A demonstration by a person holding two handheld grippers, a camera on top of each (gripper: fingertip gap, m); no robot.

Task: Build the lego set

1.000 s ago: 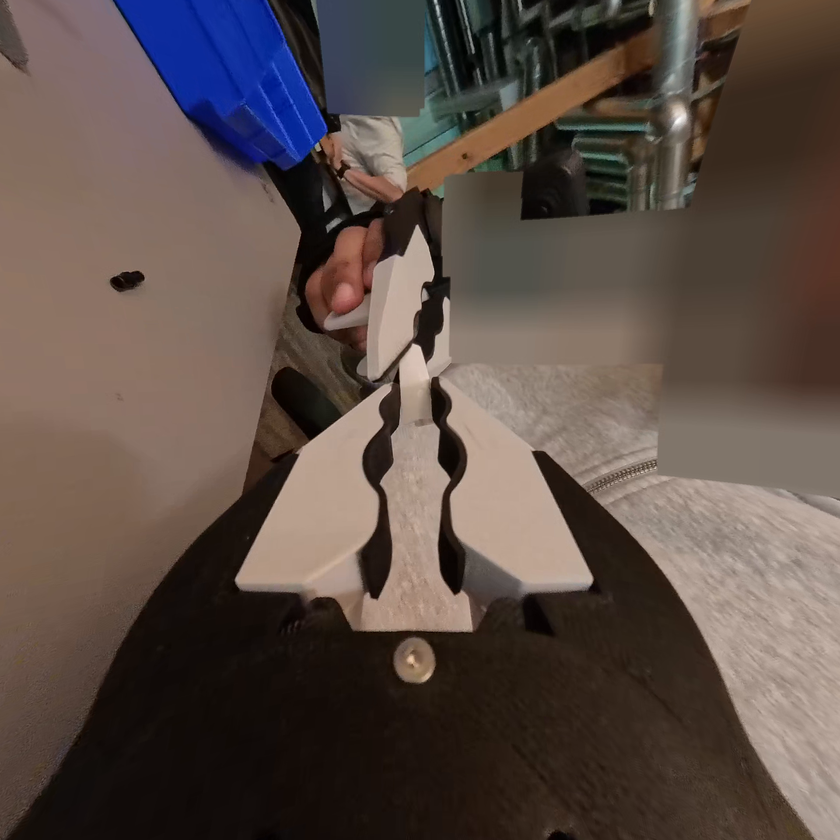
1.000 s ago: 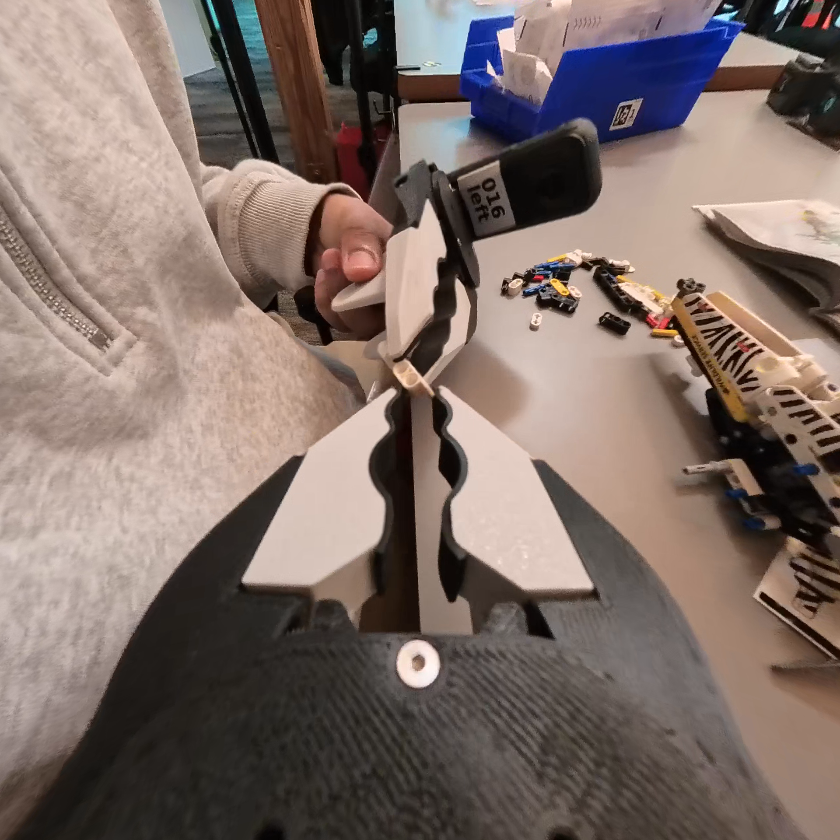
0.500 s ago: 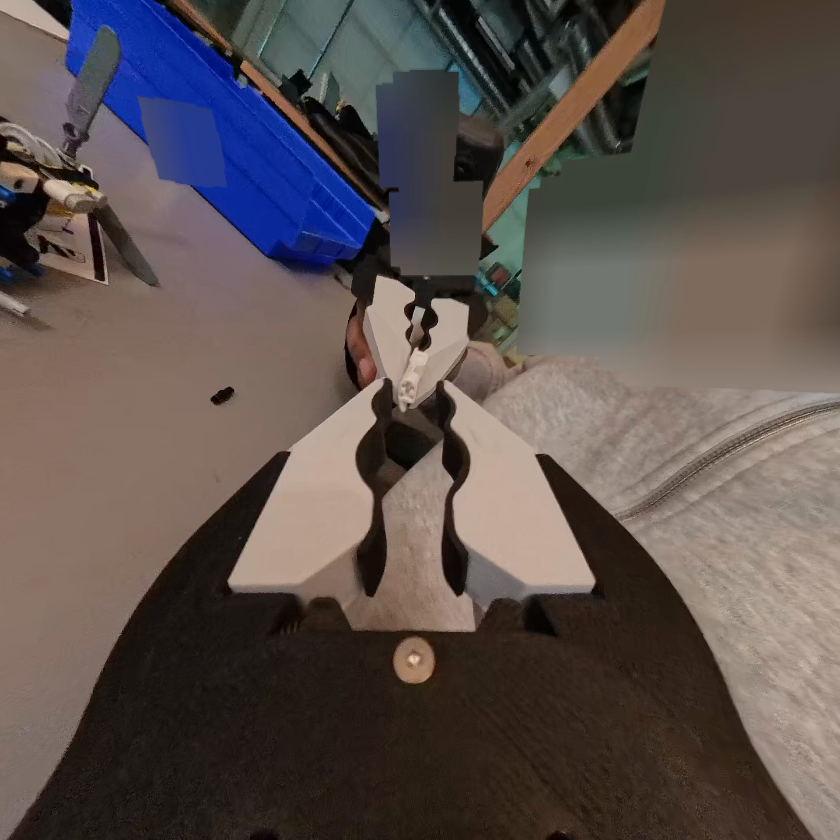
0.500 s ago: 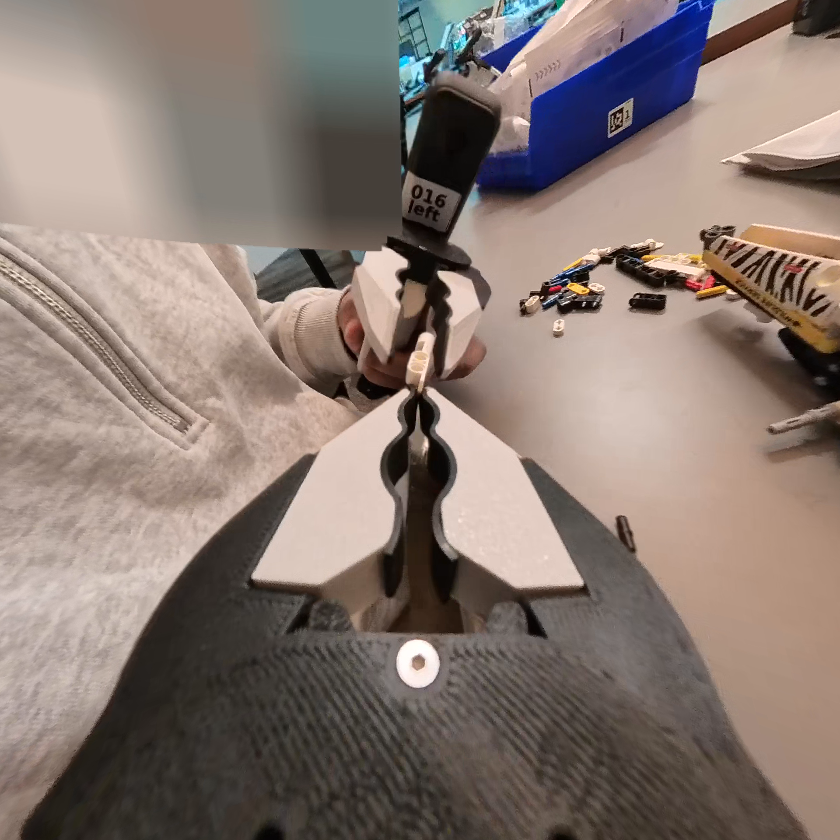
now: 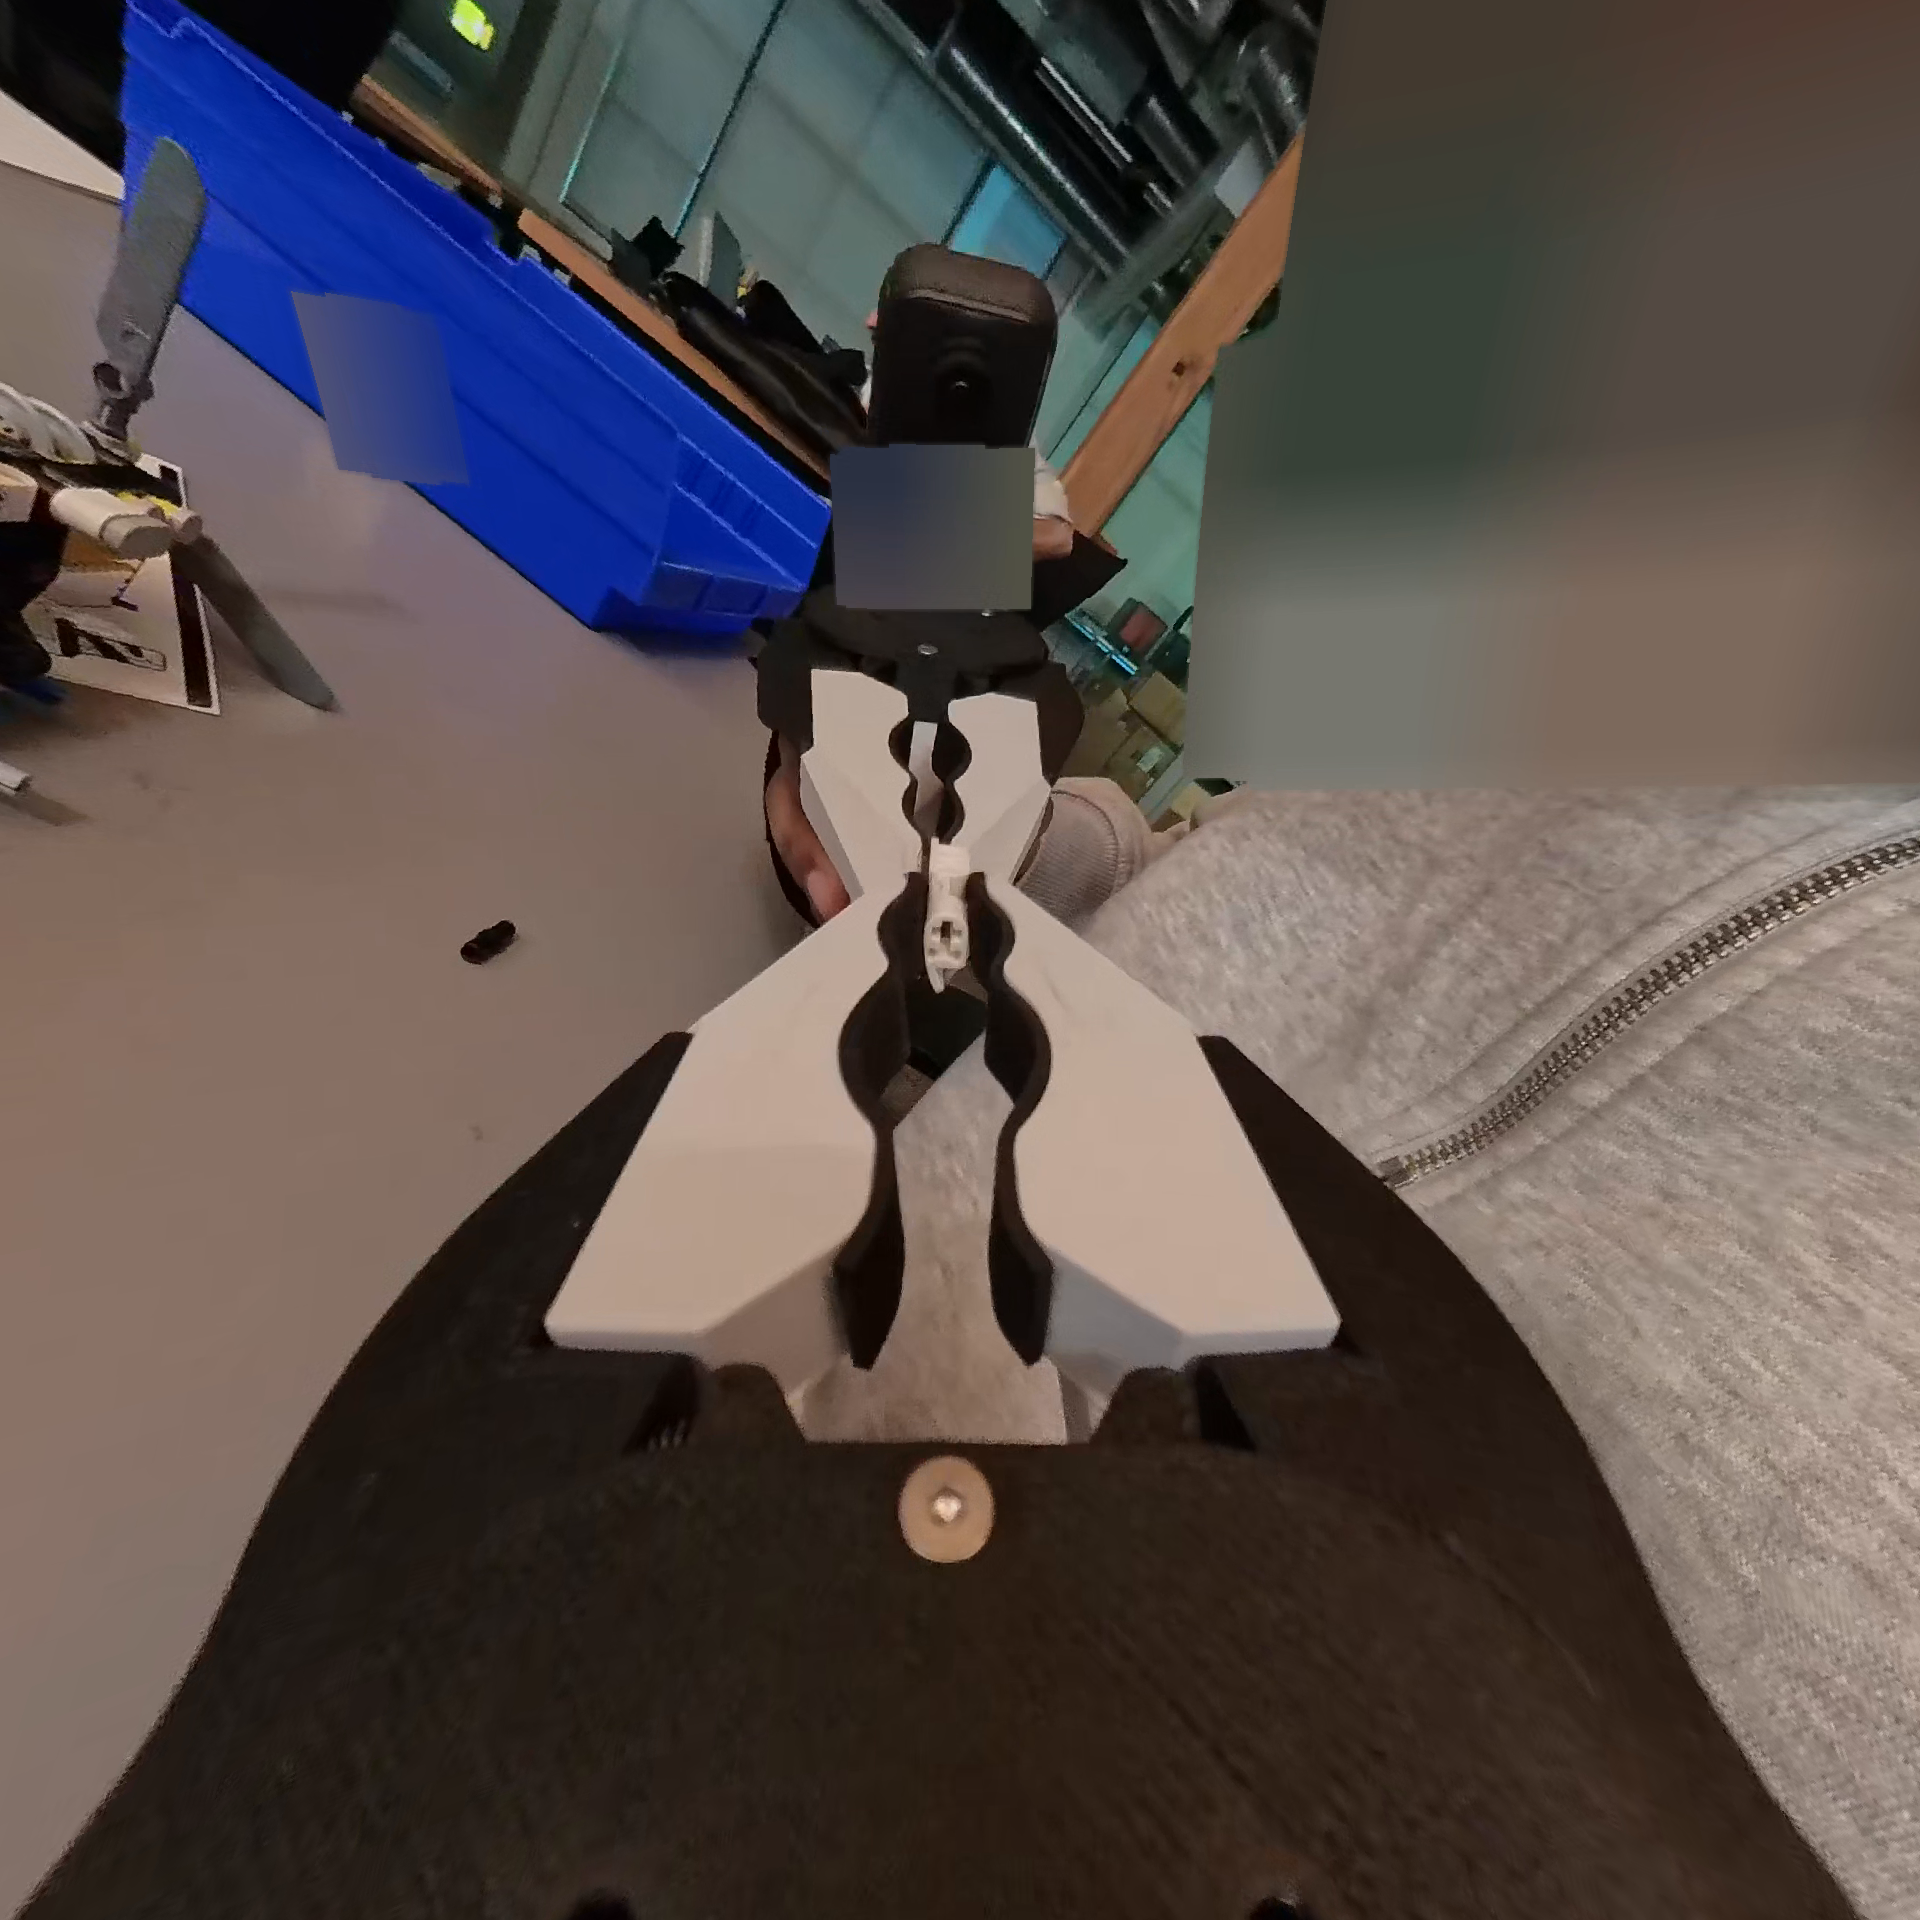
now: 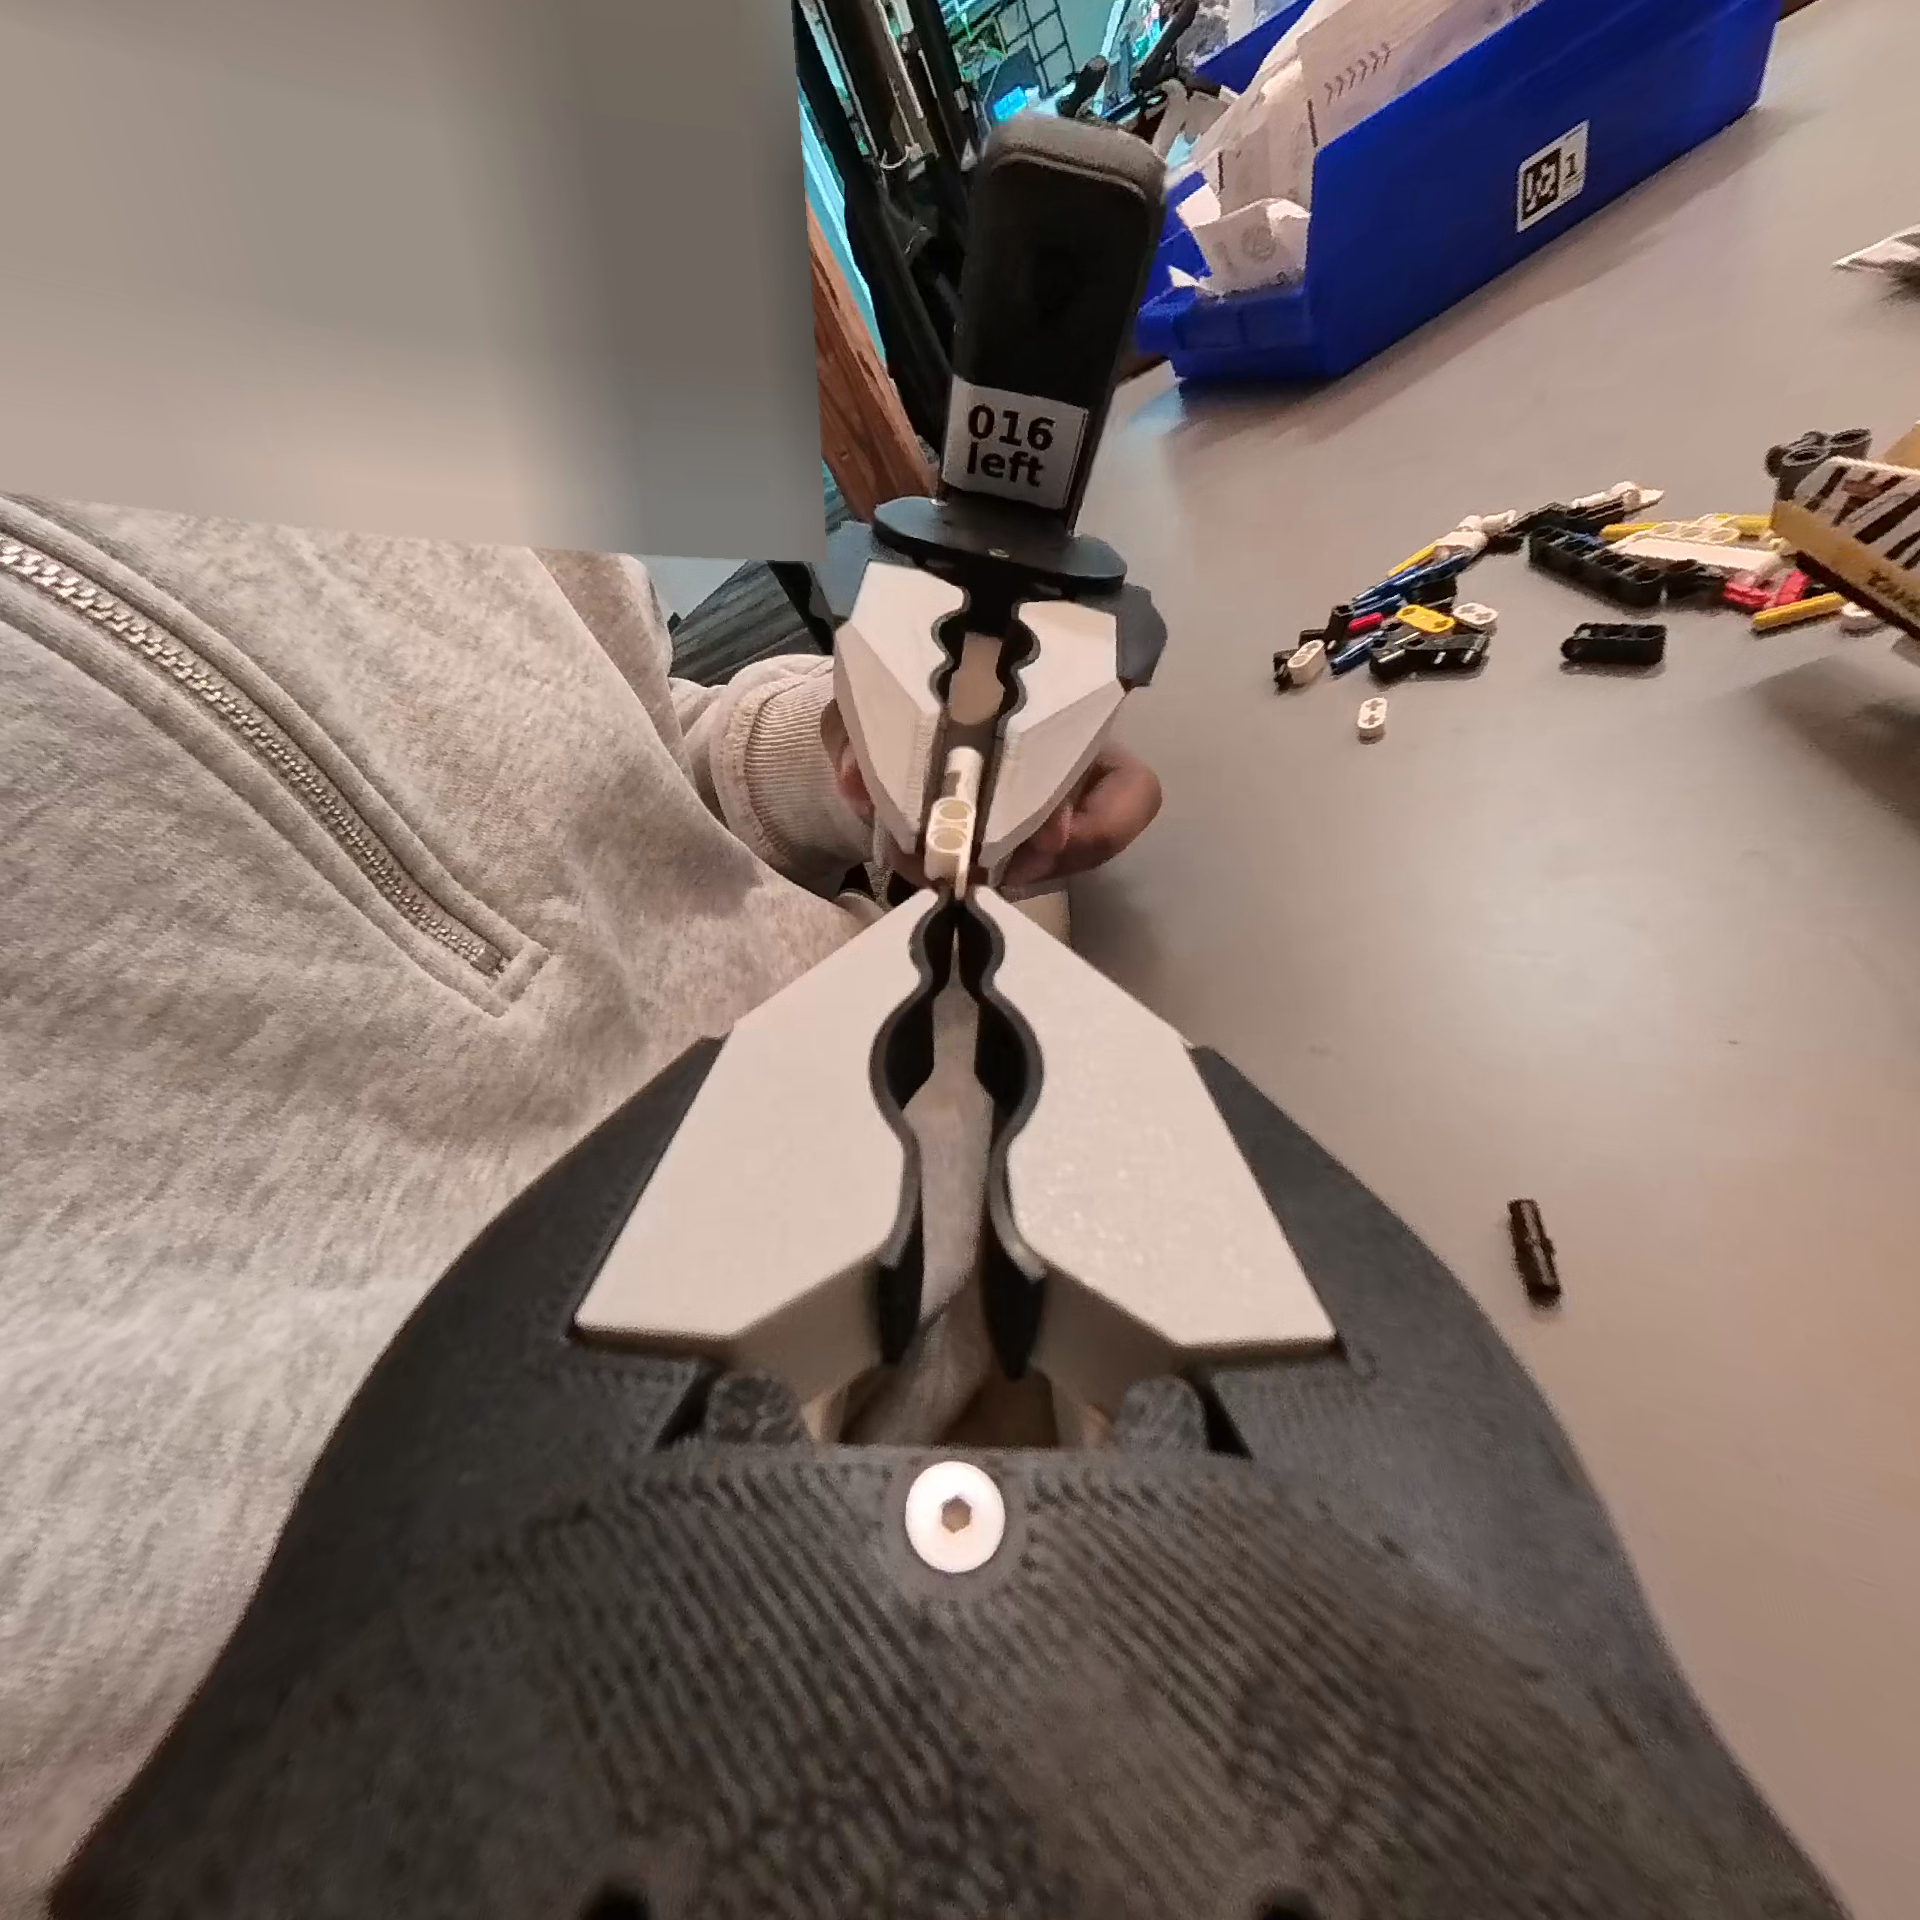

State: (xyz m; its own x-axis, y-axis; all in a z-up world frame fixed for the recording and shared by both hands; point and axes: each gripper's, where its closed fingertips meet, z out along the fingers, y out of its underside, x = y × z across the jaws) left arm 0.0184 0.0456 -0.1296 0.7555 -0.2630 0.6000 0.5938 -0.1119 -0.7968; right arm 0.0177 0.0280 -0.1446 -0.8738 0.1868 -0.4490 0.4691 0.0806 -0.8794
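Observation:
A small white lego piece [image 5: 943, 920] hangs in the air between my two grippers, which face each other tip to tip above the grey table's [image 5: 312, 935] near edge. My left gripper [image 5: 943, 883] is shut on the piece, with both black pads against its sides. In the right wrist view the piece [image 6: 951, 821] sits in the left gripper's [image 6: 961, 821] jaws, round holes facing me. My right gripper [image 6: 956, 904] is shut and pinches the piece's thin near end. It also shows in the left wrist view [image 5: 940, 831].
A blue bin [image 6: 1507, 208] stands at the table's back. A pile of loose lego parts [image 6: 1455, 623] and a zebra-striped, partly built model [image 6: 1849, 530] lie to the right. A black pin [image 6: 1534, 1247] lies alone. A person's grey sweatshirt [image 5: 1455, 1039] is close by. The grippers are tip to tip, or close to it.
A second ago the left gripper held the piece and the right was open. The right shut on it, the left opened and swung round, and the left has now shut on it again.

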